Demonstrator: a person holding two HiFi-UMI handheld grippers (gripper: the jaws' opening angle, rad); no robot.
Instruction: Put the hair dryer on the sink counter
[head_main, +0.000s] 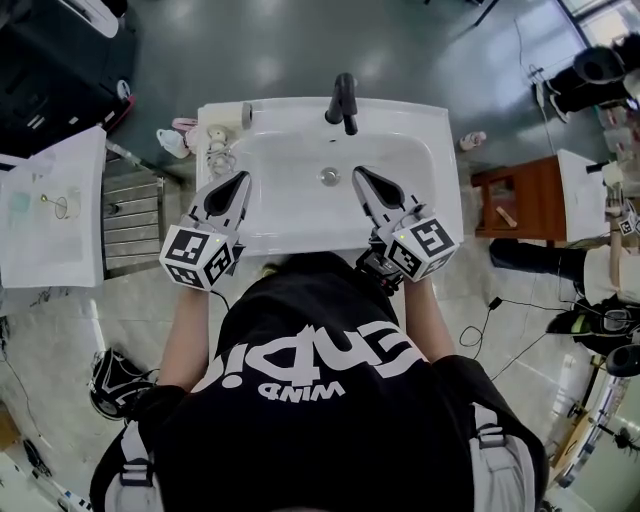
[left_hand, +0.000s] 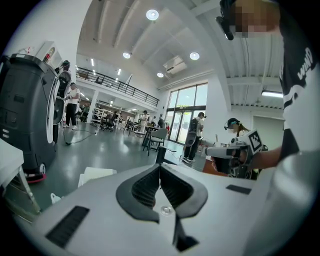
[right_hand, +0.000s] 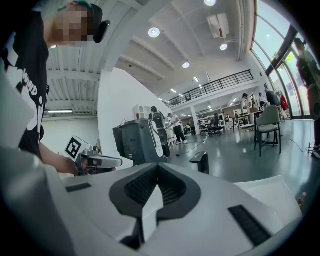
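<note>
The white sink (head_main: 440, 170) lies below me, with a black faucet (head_main: 343, 100) at its back and a drain (head_main: 329, 176) in the basin. My left gripper (head_main: 241, 180) hovers shut and empty over the basin's left side, and its jaws meet at the tip (left_hand: 160, 165). On the basin's right side my right gripper (head_main: 358, 173) is also shut with nothing in it (right_hand: 157, 165). A white and pink object (head_main: 176, 140) sits off the sink's left end. I cannot tell whether it is the hair dryer.
A white roll (head_main: 229, 114) and a small clear item (head_main: 219, 153) stand on the counter's back left corner. Left of the sink are a metal rack (head_main: 131, 215) and a white panel (head_main: 52, 205). A wooden stool (head_main: 520, 205) stands at the right, with cables on the floor.
</note>
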